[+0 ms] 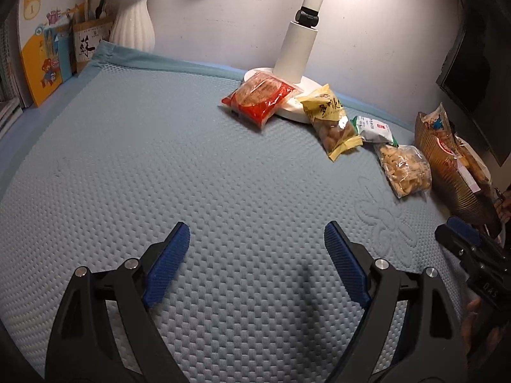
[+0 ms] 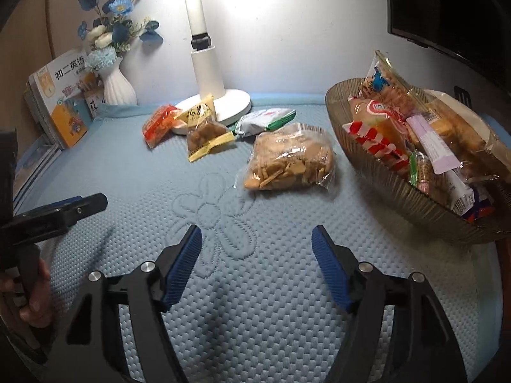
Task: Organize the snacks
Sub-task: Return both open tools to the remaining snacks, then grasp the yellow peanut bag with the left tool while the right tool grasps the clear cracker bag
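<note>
surroundings: white lamp (image 2: pixel 207 73) at back wall, white vase (image 2: pixel 116 87) with blue flowers and books (image 2: pixel 62 108) back left, dark screen (image 2: pixel 447 9) top right, blue quilted mat (image 2: pixel 255 319) under everything
in the way: nothing between either gripper and the packets
left gripper (image 1: pixel 257 255): fingers wide apart, empty, over bare mat
right gripper (image 2: pixel 257 263): fingers wide apart, empty, over mat's stitched flower
loose snacks: red packet (image 2: pixel 158 124) and yellow packet (image 2: pixel 206 132) touching lamp base, green-white packet (image 2: pixel 265 121) beside, clear cracker bag (image 2: pixel 290 159) nearest bowl
bowl (image 2: pixel 399 198): ribbed, right side, heaped with wrapped snacks

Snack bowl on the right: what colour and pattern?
Brownish translucent bowl with fine vertical ribbing; right wrist view shows it best.
</note>
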{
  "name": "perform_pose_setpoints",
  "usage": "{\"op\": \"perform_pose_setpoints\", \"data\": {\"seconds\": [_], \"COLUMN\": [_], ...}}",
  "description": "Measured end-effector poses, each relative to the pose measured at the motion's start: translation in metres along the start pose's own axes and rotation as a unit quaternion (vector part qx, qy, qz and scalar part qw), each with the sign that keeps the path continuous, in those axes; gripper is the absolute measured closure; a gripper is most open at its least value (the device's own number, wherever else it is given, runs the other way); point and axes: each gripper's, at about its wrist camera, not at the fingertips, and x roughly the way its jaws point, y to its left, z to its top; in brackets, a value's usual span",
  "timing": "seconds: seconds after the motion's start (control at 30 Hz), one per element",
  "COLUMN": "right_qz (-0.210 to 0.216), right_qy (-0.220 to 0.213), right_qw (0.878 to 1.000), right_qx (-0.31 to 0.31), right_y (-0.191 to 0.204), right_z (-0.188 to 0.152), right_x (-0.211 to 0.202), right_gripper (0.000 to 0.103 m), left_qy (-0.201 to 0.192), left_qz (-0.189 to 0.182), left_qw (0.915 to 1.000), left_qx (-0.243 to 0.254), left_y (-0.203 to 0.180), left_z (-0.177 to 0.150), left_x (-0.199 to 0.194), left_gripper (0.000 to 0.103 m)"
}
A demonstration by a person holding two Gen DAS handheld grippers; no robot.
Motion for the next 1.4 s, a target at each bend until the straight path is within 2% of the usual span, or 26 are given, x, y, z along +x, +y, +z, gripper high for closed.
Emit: {"op": "perform_pose_setpoints", "data": {"seconds": [0.1,0.17,0.23,0.37,0.43,0.63,0.93,1.0,1.07,1.1,1.13,1.17,1.3,1.4], "right_qz": [-0.010,-0.012,-0.018,-0.028,-0.031,-0.026,-0.025,-0.033,0.019,0.054,0.069,0.072,0.073,0.059], "right_qy": [0.011,0.011,0.009,0.012,0.012,0.024,0.028,0.024,0.034,0.038,0.040,0.041,0.028,0.017], "right_qw": [1.000,1.000,1.000,0.999,0.999,0.999,0.999,0.998,0.993,0.985,0.979,0.973,0.952,0.944], "right_qx": [-0.014,-0.014,-0.009,-0.009,-0.012,-0.007,0.011,0.047,0.115,0.158,0.189,0.213,0.295,0.323], "right_y": [0.006,0.005,0.003,0.003,0.004,0.003,-0.004,-0.014,-0.032,-0.040,-0.046,-0.050,-0.062,-0.067], "right_z": [0.000,0.000,0.000,0.000,0.000,0.000,0.001,0.002,0.006,0.008,0.011,0.016,0.034,0.042], "right_x": [0.005,0.004,0.003,0.004,0.004,0.008,0.010,0.005,0.003,0.003,0.003,0.004,0.016,0.034], "right_gripper": [0.032,0.026,0.016,0.011,0.005,0.005,0.005,0.005,0.005,0.005,0.005,0.005,0.005,0.005], "left_qy": [0.006,0.005,0.007,0.013,0.012,0.019,0.019,0.027,0.061,0.075,0.081,0.077,0.056,0.041], "left_qz": [-0.011,-0.015,-0.022,-0.044,-0.048,-0.041,-0.039,-0.026,-0.015,-0.041,-0.068,-0.082,-0.079,-0.051], "left_qw": [0.9999,0.9997,0.9993,0.9975,0.9970,0.9982,0.9982,0.9988,0.9980,0.9961,0.9942,0.9936,0.9936,0.9947], "left_qx": [-0.008,-0.018,-0.029,-0.054,-0.059,-0.039,-0.041,-0.030,0.009,0.020,0.019,0.017,0.058,0.079], "left_y": [0.004,0.007,0.012,0.022,0.024,0.017,0.017,0.013,-0.001,-0.007,-0.012,-0.016,-0.054,-0.074], "left_z": [-0.001,-0.001,0.000,0.002,0.001,0.000,-0.001,0.000,0.007,0.015,0.025,0.036,0.079,0.097], "left_x": [0.000,-0.001,0.000,0.002,0.001,0.003,0.003,0.005,0.011,0.010,0.006,0.000,-0.003,0.026], "left_gripper": [0.014,0.013,0.013,0.013,0.013,0.006,0.006,0.006,0.010,0.015,0.017,0.016,0.013,0.013]}}
